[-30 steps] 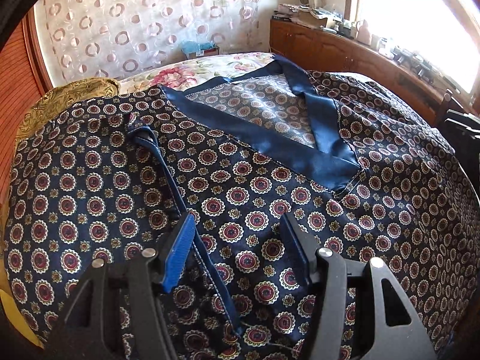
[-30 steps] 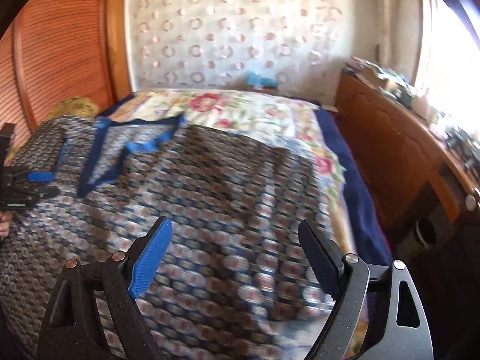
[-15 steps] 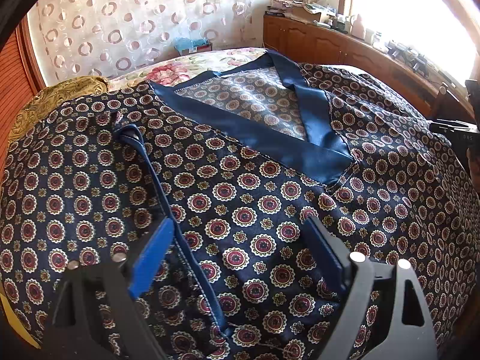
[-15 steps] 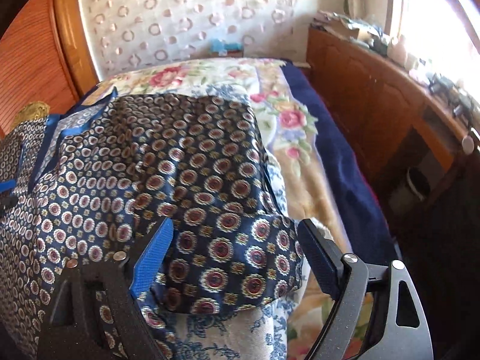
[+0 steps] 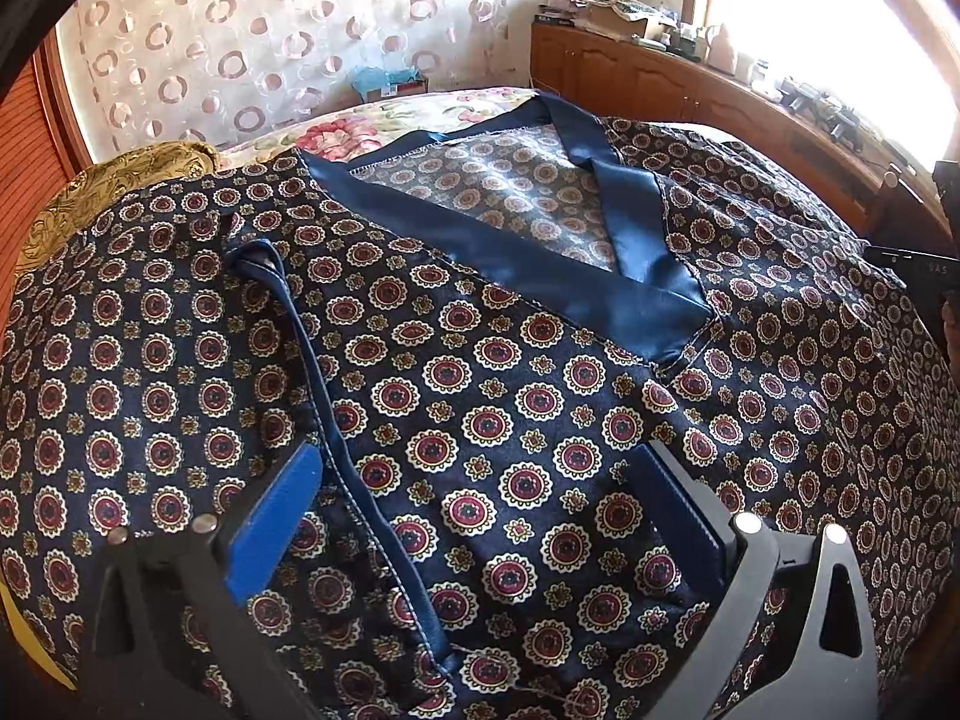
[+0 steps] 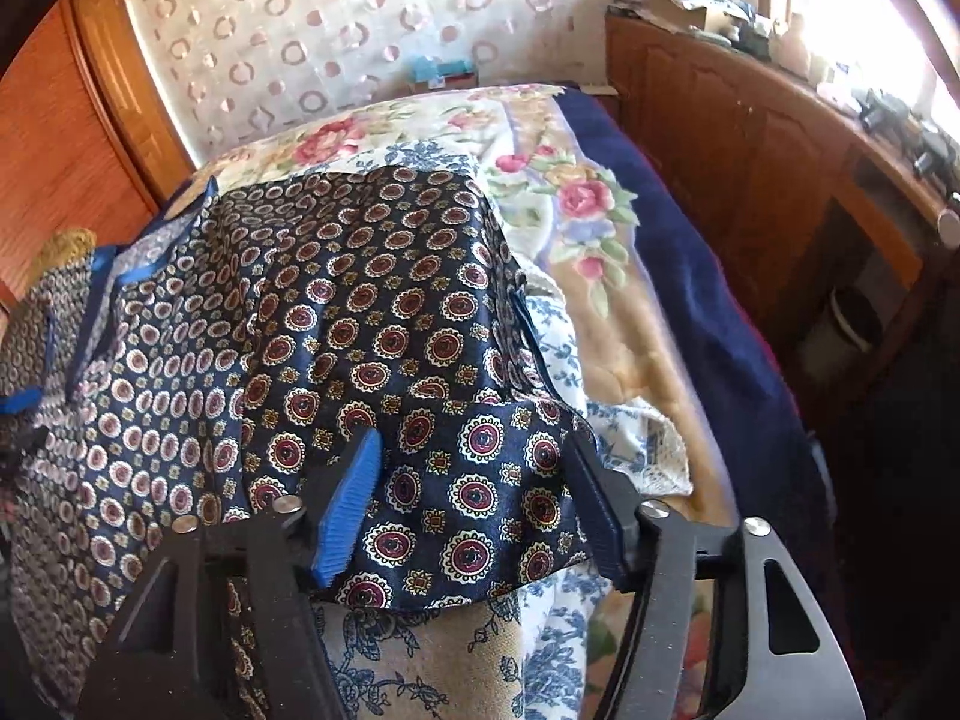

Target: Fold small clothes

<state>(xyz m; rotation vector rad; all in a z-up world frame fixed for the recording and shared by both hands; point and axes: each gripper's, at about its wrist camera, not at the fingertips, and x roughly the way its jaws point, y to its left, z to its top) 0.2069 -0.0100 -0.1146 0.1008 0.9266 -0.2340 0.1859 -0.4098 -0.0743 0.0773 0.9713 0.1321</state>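
A navy satin garment (image 5: pixel 480 372) with red and cream medallions lies spread on the bed, its plain blue V-neck band (image 5: pixel 516 276) facing up. My left gripper (image 5: pixel 480 492) is open, its fingers straddling the cloth beside a thin blue strap (image 5: pixel 324 396). In the right wrist view the same garment (image 6: pixel 372 324) drapes to the bed's right side. My right gripper (image 6: pixel 474 480) is open, with the garment's lower corner lying between its fingers. The right gripper (image 5: pixel 942 252) shows at the right edge of the left wrist view.
A floral bedspread (image 6: pixel 540 192) covers the bed, with a navy border (image 6: pixel 690 276) on the right. A gold pillow (image 5: pixel 114 186) lies at the left. A wooden cabinet (image 6: pixel 750 138) with clutter runs along the right wall under a bright window. A patterned curtain (image 5: pixel 270 36) hangs behind.
My right gripper has moved down and forward onto the garment's right corner, and its fingers have narrowed around it. My left gripper has opened wider and stays over the strap.
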